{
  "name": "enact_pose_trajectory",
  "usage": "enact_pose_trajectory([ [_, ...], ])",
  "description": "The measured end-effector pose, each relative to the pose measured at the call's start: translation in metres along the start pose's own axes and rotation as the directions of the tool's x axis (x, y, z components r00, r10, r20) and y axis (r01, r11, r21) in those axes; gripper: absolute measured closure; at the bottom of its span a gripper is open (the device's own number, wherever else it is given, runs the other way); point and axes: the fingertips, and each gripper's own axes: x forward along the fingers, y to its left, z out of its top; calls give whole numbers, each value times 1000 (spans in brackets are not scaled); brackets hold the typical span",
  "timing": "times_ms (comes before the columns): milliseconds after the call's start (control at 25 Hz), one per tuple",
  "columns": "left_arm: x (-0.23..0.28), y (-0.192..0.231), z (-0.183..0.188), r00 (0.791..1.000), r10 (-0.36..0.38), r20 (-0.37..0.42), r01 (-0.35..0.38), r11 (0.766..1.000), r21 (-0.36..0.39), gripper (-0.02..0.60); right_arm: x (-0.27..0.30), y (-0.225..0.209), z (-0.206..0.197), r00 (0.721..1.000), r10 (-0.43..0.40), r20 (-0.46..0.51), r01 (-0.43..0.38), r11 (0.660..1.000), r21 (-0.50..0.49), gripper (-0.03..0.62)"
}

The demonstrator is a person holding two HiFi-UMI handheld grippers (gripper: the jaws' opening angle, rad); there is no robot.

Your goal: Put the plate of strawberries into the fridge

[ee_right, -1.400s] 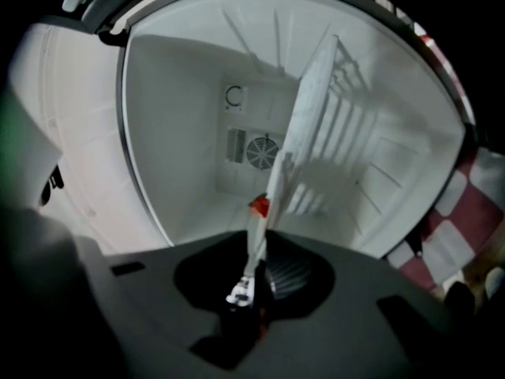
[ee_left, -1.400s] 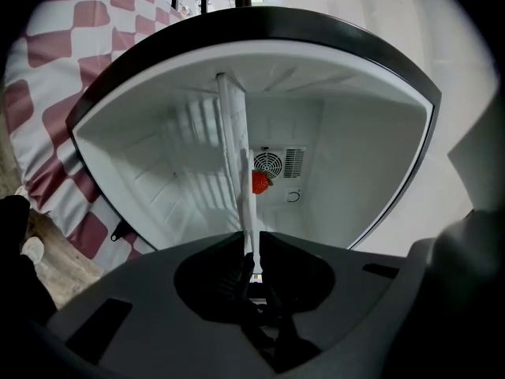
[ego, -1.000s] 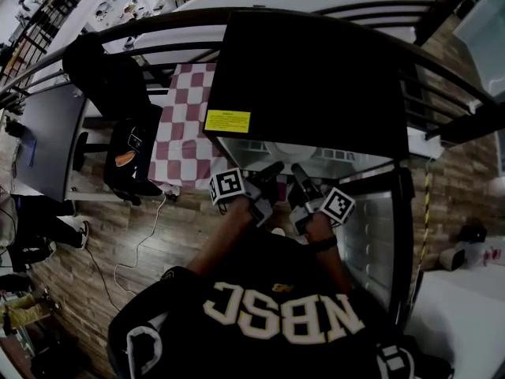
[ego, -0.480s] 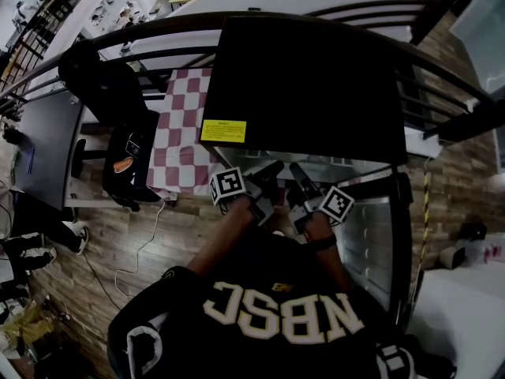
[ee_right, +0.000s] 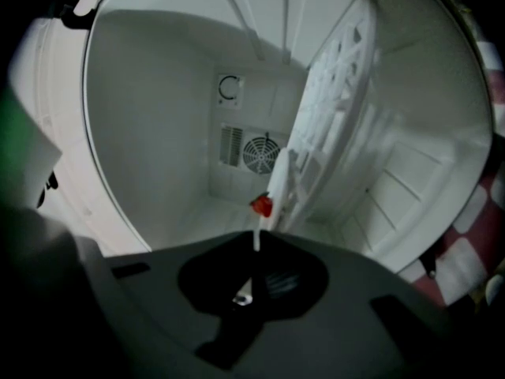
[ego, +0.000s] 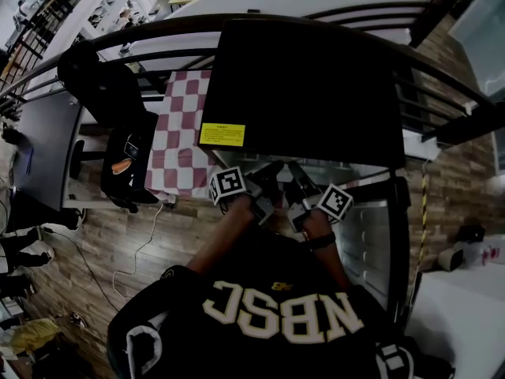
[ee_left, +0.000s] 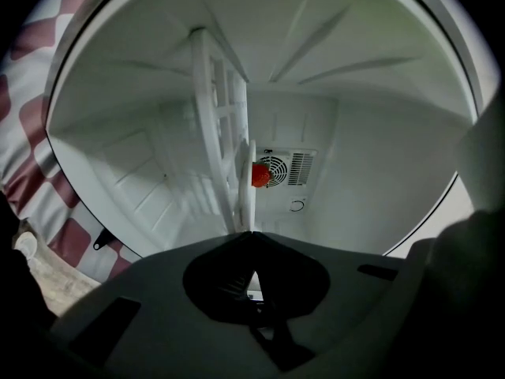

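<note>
Left gripper and right gripper: jaws of both clamped on plate rim. Plate inside fridge, just beside shelf, contact unclear. 1 strawberry visible. We judge placement step. Next: we seat plate on shelf, release, back out.

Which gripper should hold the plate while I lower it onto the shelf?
Probably right: the rim of the plate runs deep between the right gripper's shut jaws, while the left gripper's shut jaws catch it only at their ends.
</note>
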Motion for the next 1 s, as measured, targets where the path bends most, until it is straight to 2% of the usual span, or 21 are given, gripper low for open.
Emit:
enact_pose_trajectory([
  [280, 4, -2, 0, 1000, -4, -6, 4, 1000, 3, 563, 3, -1, 0, 1000, 6, -9, -6, 1000, 8, 559],
  [440, 4, -5, -7, 999, -24, -29, 25, 999, 29, 565, 1, 3, 0, 1000, 8, -24, -9, 999, -33, 559],
  [600, 0, -14, -13, 998, -36, -55, 42, 994, 106, 565, -3, 10, 1, 1000, -1, -12, 0, 996, -85, 559],
  [680, -5, -16, -14, 998, -31, -50, 38, 987, 154, 565, -7, 16, 3, 1000, 2, 5, -2, 990, -144, 559],
  [760, -10, -18, -13, 999, -7, -34, 16, 968, 251, 565, -11, 26, 7, 999, 32, 27, -26, 976, -214, 559],
  [880, -19, -21, -15, 999, 50, -21, -35, 894, 446, 565, -21, 31, 11, 998, 17, 59, 3, 944, -329, 559],
  [1000, -26, -32, -20, 998, 55, -8, -41, 829, 558, 565, -32, 36, 13, 996, -17, 83, 55, 879, -473, 559],
])
